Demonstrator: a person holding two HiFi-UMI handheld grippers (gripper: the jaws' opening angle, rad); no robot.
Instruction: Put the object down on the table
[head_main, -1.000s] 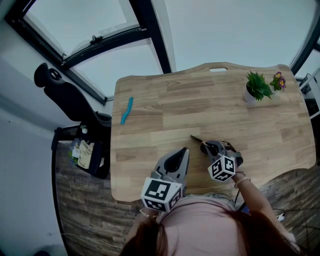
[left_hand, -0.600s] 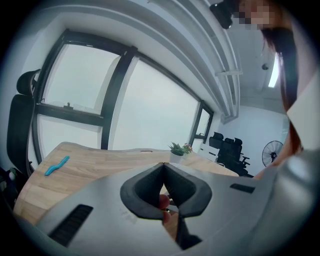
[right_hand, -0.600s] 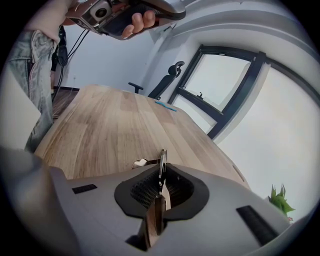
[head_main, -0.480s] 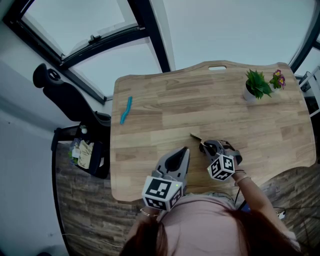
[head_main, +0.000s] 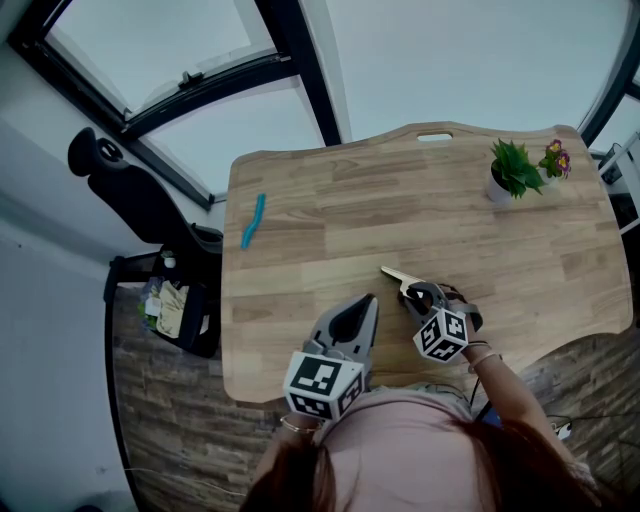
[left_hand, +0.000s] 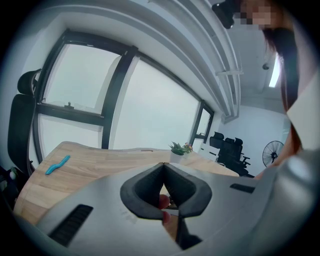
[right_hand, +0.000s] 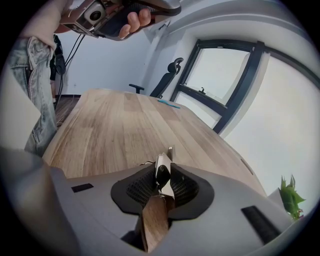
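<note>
A small flat object (head_main: 393, 273), pale with a dark part, lies on the wooden table (head_main: 400, 200) near its front edge and points up-left from my right gripper (head_main: 412, 290). In the right gripper view the object (right_hand: 161, 176) still sits between the jaws of the right gripper (right_hand: 164, 162). The jaws are opening and their pads no longer seem to press on it. My left gripper (head_main: 366, 302) hovers over the front edge just left of it. Its tips (left_hand: 163, 163) meet with nothing between them.
A blue strip (head_main: 253, 221) lies near the table's left edge. A potted plant (head_main: 515, 172) stands at the far right corner. An office chair (head_main: 130, 190) and a bin stand left of the table. Windows rise beyond the far edge.
The object looked dark and thin in the right gripper; now it lies paler and flatter on the table. The right gripper has shifted slightly. The left gripper has not moved.
</note>
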